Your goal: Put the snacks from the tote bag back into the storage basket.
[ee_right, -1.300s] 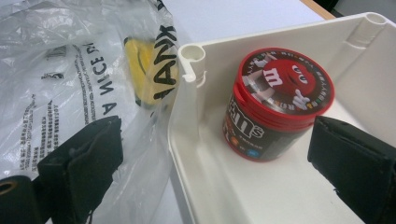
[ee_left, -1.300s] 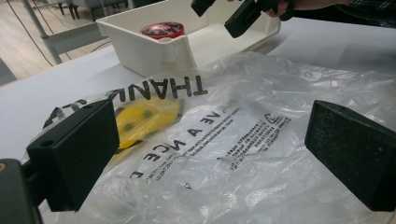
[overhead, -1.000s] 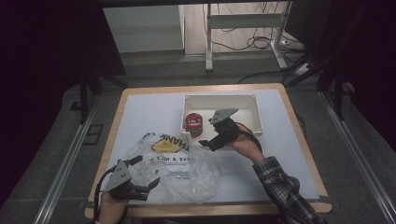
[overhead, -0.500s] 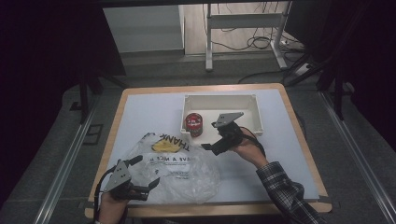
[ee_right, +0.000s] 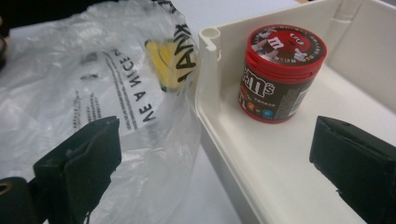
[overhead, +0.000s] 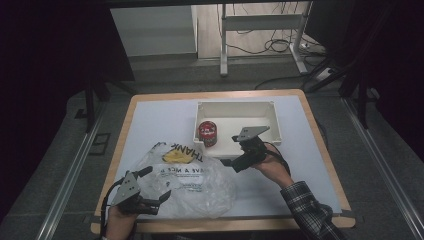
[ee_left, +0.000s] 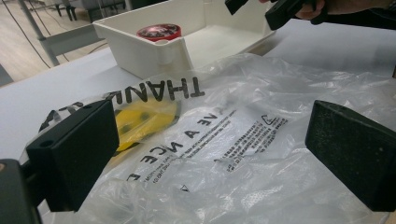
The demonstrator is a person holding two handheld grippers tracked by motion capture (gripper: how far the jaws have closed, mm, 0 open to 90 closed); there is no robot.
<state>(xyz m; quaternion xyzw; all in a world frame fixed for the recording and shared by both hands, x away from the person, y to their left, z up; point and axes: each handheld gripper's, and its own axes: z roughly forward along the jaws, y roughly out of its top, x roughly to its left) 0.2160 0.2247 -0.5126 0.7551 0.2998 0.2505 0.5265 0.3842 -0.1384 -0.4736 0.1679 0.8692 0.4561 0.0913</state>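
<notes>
**Both grippers open, can standing in bin, bag lying on table**

Right gripper is hovering over the near rim of the white bin, just right of table centre, jaws pointing toward 9 o'clock. Jaws have just been opening and are standing wide, nothing between them, released. In the right gripper view the jaws are straddling the bin's near wall: one jaw over the bag, the other over the bin floor.

Can is standing upright in the bin's left end, at 10 o'clock from the right gripper, near it but apart. Red lid up, dark label. It is close to the bin's left corner; left gripper view is showing its lid peeking over the wall.

Bag is lying crumpled on the table at 7 o'clock from the bin, its far edge reaching up against the bin's left corner. Black print on clear plastic, yellow patch inside near the top edge.

Left gripper is sitting at the bag's near-left edge, around 7 o'clock on the table, jaws pointing toward 3 o'clock. In its own view the jaws are spread wide over the plastic, not pinching it, released.
</notes>
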